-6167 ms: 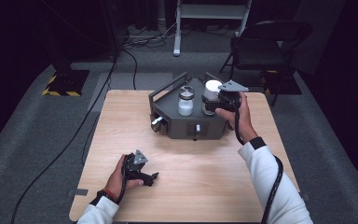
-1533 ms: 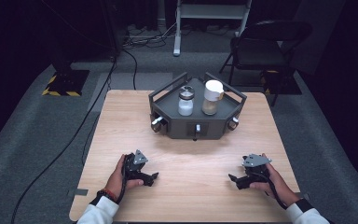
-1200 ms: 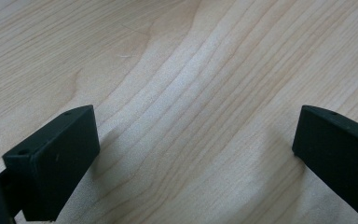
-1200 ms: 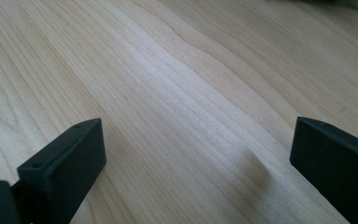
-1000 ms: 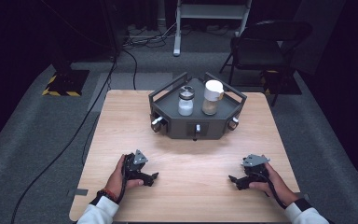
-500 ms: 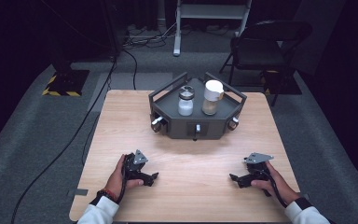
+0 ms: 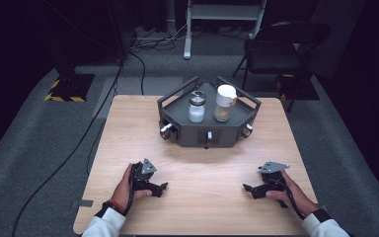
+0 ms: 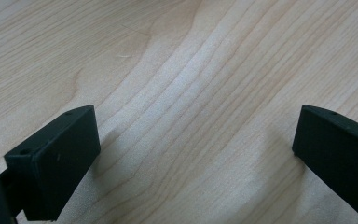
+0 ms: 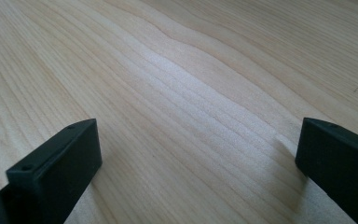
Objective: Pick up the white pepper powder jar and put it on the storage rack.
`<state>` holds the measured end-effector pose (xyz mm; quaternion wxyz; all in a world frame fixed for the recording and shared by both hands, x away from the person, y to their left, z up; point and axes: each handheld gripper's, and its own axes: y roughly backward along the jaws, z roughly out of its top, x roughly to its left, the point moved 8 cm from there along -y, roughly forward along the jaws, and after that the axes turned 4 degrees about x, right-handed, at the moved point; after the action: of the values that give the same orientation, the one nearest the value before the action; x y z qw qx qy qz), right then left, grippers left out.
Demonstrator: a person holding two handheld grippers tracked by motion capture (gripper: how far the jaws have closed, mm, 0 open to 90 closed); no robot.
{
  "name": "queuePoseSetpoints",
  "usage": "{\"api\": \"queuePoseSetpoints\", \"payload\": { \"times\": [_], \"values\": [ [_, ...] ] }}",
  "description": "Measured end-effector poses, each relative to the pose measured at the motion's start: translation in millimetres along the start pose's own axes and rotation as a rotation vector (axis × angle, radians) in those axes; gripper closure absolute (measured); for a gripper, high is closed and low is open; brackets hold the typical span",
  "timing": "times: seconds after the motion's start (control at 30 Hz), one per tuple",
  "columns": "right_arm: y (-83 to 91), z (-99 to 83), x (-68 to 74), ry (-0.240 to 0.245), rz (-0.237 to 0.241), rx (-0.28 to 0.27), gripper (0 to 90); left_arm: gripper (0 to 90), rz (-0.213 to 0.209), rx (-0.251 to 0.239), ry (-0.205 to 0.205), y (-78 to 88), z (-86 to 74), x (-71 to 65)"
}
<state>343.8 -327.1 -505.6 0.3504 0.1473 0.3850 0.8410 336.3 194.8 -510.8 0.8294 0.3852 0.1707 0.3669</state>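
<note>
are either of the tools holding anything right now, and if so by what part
Nothing is held. The left tool and the right tool both rest on the wooden table with jaws wide apart, bare wood between them. The two jars stand in the grey tray.

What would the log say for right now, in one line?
left gripper: open, empty, on table | right gripper: open, empty, on table | jars: clear-lidded jar, white-lidded jar upright in grey tray

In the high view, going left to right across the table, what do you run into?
Left gripper → glass jar with the dark lid → jar with the white lid → right gripper. Both jars stand on the dark tray at the far side; both grippers rest on the wooden table near the front edge, jaws open.
</note>
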Motion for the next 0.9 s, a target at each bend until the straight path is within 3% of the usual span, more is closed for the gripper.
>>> {"api": "queuePoseSetpoints", "payload": {
  "times": [0.9],
  "values": [
    [-0.1, 0.0, -1.7, 0.008, 0.006, 0.0, 0.0, 0.1, -0.007, 0.003, -0.007, -0.3, 0.8, 1.2]
  ]
}}
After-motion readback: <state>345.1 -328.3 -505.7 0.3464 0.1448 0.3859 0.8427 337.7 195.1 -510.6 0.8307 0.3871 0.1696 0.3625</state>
